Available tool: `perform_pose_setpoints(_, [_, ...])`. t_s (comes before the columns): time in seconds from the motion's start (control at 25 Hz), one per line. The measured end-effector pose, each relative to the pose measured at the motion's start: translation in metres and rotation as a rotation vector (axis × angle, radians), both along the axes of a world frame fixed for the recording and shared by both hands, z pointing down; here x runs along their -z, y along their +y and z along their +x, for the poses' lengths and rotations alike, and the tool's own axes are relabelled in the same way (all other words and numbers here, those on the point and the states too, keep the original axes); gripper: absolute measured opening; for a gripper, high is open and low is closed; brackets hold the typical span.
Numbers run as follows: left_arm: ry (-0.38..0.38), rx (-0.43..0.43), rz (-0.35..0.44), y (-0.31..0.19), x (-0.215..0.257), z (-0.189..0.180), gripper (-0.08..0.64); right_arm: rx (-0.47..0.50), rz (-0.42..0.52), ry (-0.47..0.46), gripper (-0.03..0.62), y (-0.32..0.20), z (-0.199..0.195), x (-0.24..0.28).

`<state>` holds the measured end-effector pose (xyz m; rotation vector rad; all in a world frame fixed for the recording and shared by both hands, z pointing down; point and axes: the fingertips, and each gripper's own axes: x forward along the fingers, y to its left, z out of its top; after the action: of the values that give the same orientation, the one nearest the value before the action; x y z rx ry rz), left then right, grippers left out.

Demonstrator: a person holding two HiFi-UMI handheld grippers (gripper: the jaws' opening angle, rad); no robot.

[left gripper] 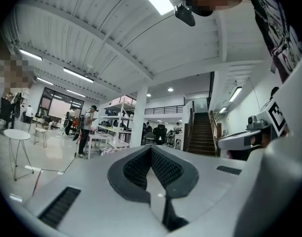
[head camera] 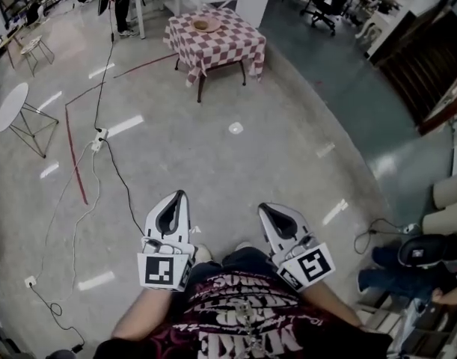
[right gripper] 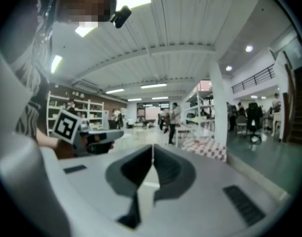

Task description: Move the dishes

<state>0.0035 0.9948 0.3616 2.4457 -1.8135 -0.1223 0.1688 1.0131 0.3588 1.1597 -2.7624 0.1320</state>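
Note:
A table with a red-and-white checked cloth [head camera: 217, 40] stands far ahead across the floor, with a shallow tan dish [head camera: 206, 25] on its far left part. My left gripper [head camera: 181, 195] and right gripper [head camera: 262, 208] are held close to my body, side by side, both shut and empty, well short of the table. In the right gripper view the checked table [right gripper: 207, 149] shows low at the right beyond my shut right gripper [right gripper: 152, 145]. In the left gripper view my shut left gripper [left gripper: 151, 147] points level into the hall; the table is not seen there.
A round white side table [head camera: 11, 105] stands at the left. Cables and a power strip [head camera: 99, 137] run over the floor, with red tape lines beside them. A person [left gripper: 85, 131] stands by white tables at the back. Bags and rolls [head camera: 426, 249] lie at the right.

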Motion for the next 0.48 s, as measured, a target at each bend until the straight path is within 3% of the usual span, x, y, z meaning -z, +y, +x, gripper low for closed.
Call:
perform_pose_setpoints(0.24, [0.058,0.021,-0.01,-0.016,0.002,-0.025,0.025,-0.021,-0.05,-0.008,0.035,-0.019,-0.011,-0.006])
perform_pose_setpoints(0.48, [0.027,0.059,-0.023,-0.02,0.0,-0.041,0.025,0.034,-0.014,0.01,0.035,-0.029,-0.04,0.0])
